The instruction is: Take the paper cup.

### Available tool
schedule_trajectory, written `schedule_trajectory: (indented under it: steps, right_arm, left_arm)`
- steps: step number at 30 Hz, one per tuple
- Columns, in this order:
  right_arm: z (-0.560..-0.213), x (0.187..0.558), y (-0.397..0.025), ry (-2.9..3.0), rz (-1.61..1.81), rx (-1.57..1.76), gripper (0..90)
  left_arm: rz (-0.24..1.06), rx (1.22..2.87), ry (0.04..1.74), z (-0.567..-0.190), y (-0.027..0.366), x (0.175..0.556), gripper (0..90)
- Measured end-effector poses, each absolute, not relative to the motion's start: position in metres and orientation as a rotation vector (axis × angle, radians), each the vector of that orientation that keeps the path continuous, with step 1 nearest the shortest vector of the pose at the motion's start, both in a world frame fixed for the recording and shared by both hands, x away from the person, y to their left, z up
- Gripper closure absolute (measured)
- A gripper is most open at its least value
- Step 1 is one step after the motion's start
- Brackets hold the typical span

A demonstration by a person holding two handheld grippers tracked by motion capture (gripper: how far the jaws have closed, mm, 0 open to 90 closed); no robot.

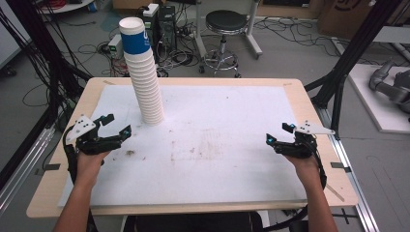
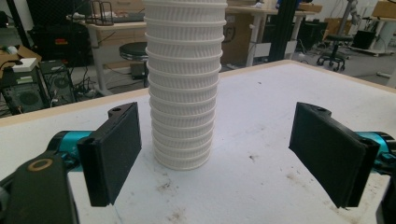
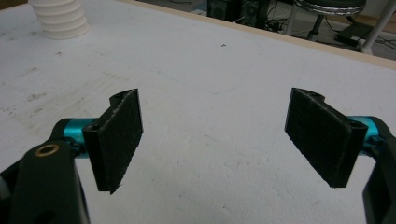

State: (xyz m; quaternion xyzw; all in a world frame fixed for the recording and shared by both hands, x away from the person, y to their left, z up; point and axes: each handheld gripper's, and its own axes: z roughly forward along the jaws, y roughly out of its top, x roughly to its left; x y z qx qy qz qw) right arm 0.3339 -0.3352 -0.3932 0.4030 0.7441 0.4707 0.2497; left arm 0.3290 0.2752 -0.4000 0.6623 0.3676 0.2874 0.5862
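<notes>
the tall stack of paper cups (image 1: 145,77) stands on the desk (image 1: 217,145) ahead of the left gripper (image 1: 115,126); light, easily toppled, best gripped low. both grippers' jaws are released.

a white foam sheet (image 1: 232,159) covers most of a light wooden table (image 1: 309,106) and carries brownish smudges (image 1: 203,150) near its middle. beyond the far edge, a round black stool (image 1: 226,21) on a chrome base stands on the grey floor, with tangled cables (image 1: 179,53) and a dark computer tower (image 1: 167,24) just beside it. black frame posts (image 1: 355,53) rise at the right. cardboard boxes (image 1: 338,17) sit at the far right, and a white platform (image 1: 382,96) lies right of the table.
</notes>
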Motion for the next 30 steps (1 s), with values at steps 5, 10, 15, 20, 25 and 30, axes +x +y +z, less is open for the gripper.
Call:
schedule_trajectory:
  steps: [5,10,15,20,25,30]
  right_arm:
    - [-0.392,0.336,-0.331,2.038,1.314,1.067,19.4]
    - [-0.388,0.337,-0.319,2.079,1.337,1.018,19.4]
    - [-0.381,0.342,-0.307,2.094,1.411,0.984,19.4]
    - [-0.366,0.352,-0.278,2.127,1.482,0.902,19.4]
    - [-0.352,0.368,-0.251,2.169,1.499,0.818,19.4]
    - [-0.338,0.385,-0.226,2.222,1.515,0.74,19.4]
  left_arm:
    - [0.668,1.549,0.861,-0.4,0.274,0.33,16.6]
    - [0.67,1.557,0.865,-0.401,0.273,0.33,16.6]
    - [0.669,1.583,0.869,-0.399,0.272,0.329,16.6]
    - [0.666,1.567,0.881,-0.395,0.275,0.327,16.6]
    - [0.672,1.564,0.903,-0.393,0.277,0.327,16.6]
    - [0.649,1.567,0.91,-0.395,0.279,0.33,16.6]
